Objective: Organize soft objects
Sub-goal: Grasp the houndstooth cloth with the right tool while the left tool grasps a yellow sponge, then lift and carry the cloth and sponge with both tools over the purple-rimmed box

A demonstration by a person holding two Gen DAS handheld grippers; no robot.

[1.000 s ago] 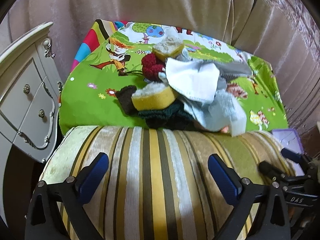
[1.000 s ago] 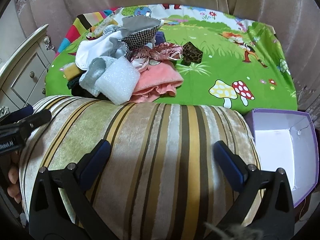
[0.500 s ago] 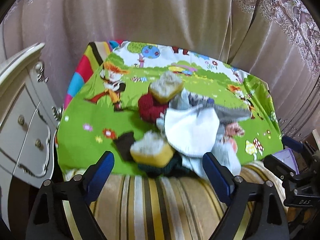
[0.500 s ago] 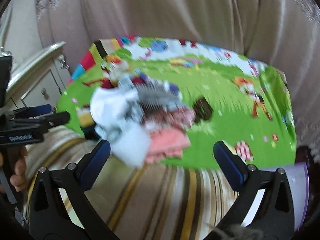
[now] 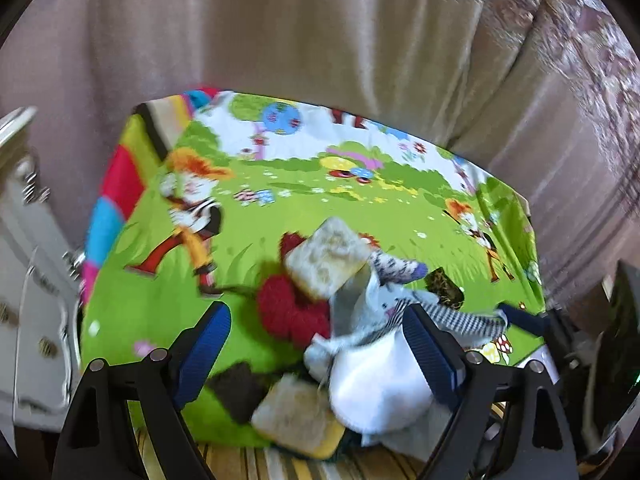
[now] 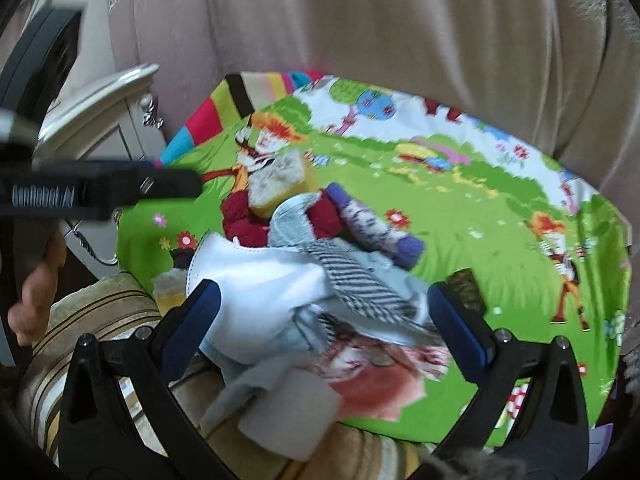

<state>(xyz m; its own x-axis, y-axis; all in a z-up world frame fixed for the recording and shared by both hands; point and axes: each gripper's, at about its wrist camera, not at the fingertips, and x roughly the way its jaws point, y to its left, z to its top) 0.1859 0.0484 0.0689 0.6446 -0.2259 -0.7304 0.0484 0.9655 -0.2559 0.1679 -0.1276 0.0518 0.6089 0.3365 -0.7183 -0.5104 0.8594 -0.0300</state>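
- Left gripper (image 5: pixel 316 348) held low over the near edge of a cartoon-printed green cloth (image 5: pixel 168 292), blue-padded fingers (image 5: pixel 204 344) spread wide with nothing between them
- Aimed forward and slightly down at a heap of soft objects (image 5: pixel 352 320) lying on the near part of that cloth
- Within the left view, between the two pads: a dark red knitted piece (image 5: pixel 288 312), a yellow sponge (image 5: pixel 326 258) resting on top of it, a white cloth (image 5: pixel 376 384) in front of the right pad
- Nearer still, a second sponge (image 5: pixel 296 416) at the cloth's edge, just beside a dark brown piece (image 5: pixel 238 388)
- Right gripper (image 6: pixel 324 324) likewise tilted down over the same heap, jaws standing far apart and empty
- Between its pads: the white cloth (image 6: pixel 260 280), a black-and-white checked fabric (image 6: pixel 352 284), a pink item (image 6: pixel 380 384) and a white foam block (image 6: pixel 288 416) closest to the camera
- Farther back in the right view: the yellow sponge (image 6: pixel 276 180) on the red knit (image 6: pixel 244 220), a purple-tipped patterned sock (image 6: pixel 376 228) alongside
- Left gripper's black body (image 6: pixel 96 194) visible at the left of the right view, level and pointing right, with the person's hand (image 6: pixel 36 280) wrapped around the handle below it
- Striped cushion (image 6: pixel 92 320) under both tools at the bottom of the frames, touching the cloth's near edge
- Cream cabinet (image 5: pixel 32 280) to the left, beige curtain (image 5: pixel 320 40) behind
- Both frames blurred
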